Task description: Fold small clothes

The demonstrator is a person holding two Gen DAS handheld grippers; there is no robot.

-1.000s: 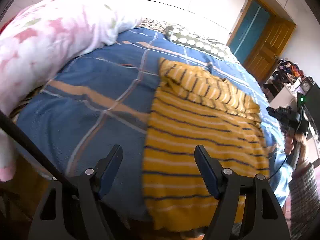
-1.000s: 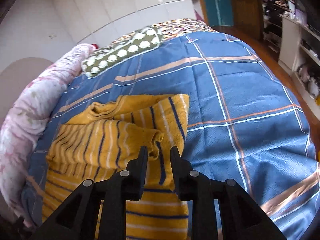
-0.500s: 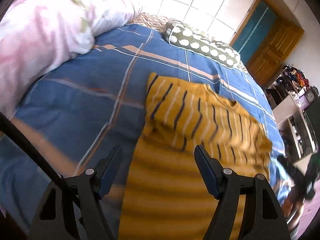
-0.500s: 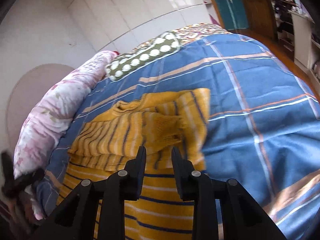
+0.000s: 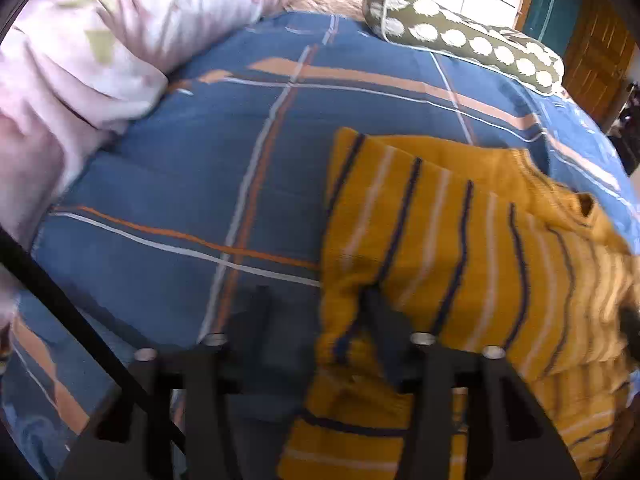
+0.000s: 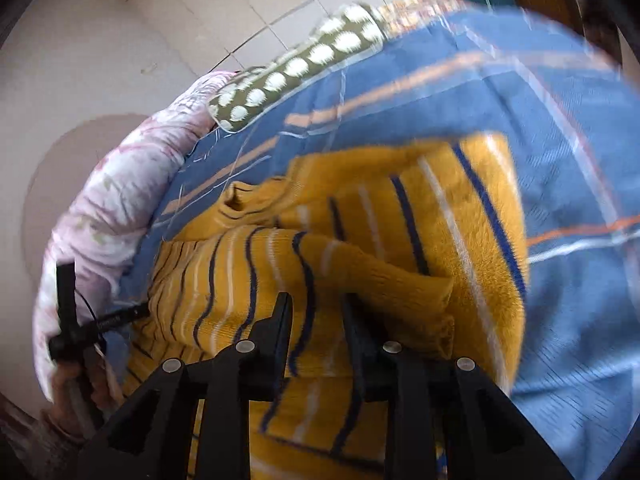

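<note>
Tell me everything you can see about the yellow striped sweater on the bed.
The sweater is mustard-yellow knit with navy and white stripes and a ribbed collar. It lies on the blue plaid bedspread, both sleeves folded across its chest. The left tool, its jaws closing, straddles its near left edge; the right tool, also closing, is at the folded cuff.

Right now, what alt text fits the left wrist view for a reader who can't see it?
The left gripper, jaws closing, straddles the left edge of a mustard-yellow striped sweater, sleeve folded across it, on a blue plaid bedspread. A pink floral quilt is bunched at left, a green dotted pillow beyond.
</note>
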